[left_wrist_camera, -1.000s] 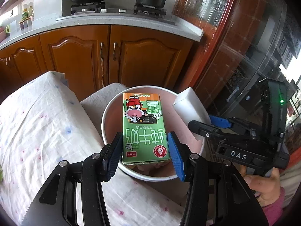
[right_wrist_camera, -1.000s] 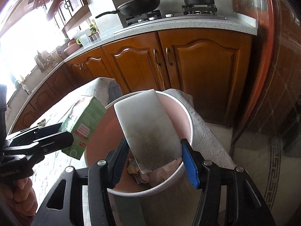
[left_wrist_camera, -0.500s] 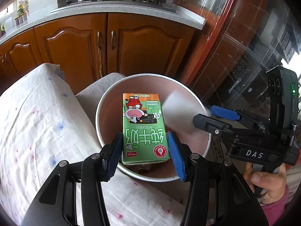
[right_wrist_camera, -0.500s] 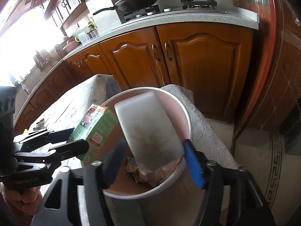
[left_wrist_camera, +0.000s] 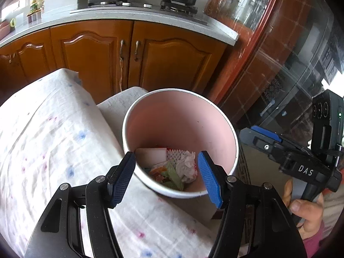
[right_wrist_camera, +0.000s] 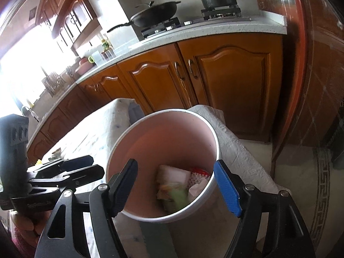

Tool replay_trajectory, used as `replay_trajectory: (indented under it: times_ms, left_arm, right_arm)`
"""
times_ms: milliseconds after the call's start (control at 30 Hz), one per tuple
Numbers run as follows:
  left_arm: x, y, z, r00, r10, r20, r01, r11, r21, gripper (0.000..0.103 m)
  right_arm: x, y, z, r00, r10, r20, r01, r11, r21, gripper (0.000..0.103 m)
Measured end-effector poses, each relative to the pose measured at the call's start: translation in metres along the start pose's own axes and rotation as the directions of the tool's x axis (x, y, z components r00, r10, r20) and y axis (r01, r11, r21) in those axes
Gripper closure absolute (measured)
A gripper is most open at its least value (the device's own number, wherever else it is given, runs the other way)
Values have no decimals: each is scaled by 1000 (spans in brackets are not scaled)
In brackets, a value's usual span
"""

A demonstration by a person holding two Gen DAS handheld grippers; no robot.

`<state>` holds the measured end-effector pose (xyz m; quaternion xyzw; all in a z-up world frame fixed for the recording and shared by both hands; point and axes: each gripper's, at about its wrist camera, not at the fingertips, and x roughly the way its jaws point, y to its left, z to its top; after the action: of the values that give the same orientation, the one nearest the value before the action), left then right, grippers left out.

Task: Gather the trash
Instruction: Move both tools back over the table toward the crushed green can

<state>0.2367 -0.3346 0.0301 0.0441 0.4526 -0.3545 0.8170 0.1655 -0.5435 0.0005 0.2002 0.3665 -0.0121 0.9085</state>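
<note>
Hovering over the round pink plastic bin with white rim (left_wrist_camera: 215, 126), the left hand-held gripper (left_wrist_camera: 166, 177) stands wide open and empty; a white foam block (left_wrist_camera: 151, 158), crumpled white paper (left_wrist_camera: 186, 166) and a green carton (left_wrist_camera: 172, 176) lie at the bin's bottom beside the cloth-covered bench (left_wrist_camera: 53, 133). From the right wrist, the right hand-held gripper (right_wrist_camera: 175, 186) likewise gapes empty above the same bin (right_wrist_camera: 137, 137), trash blurred inside.

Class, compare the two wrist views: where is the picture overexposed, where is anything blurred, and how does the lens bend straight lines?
Right wrist view: the window area at far left is blown out to white, and the trash in the bin is smeared. Left wrist view: evenly lit, trash sharp. Both views: the fisheye bows the countertop edge and darkens the corners.
</note>
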Motion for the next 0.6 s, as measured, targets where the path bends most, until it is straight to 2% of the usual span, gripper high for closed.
replay_trajectory:
  times_ms: [267,600]
  left_arm:
    - [-38,37,-35,999,4,52,3,991,-130,42]
    - [-85,84,-83,992,76,100,-49,968,-244,42]
  right_arm:
    - [-13,19,-12,997,53,49,-53,998,14,23]
    - [-7,67,-40,988,152,41,-151,988,-9,22]
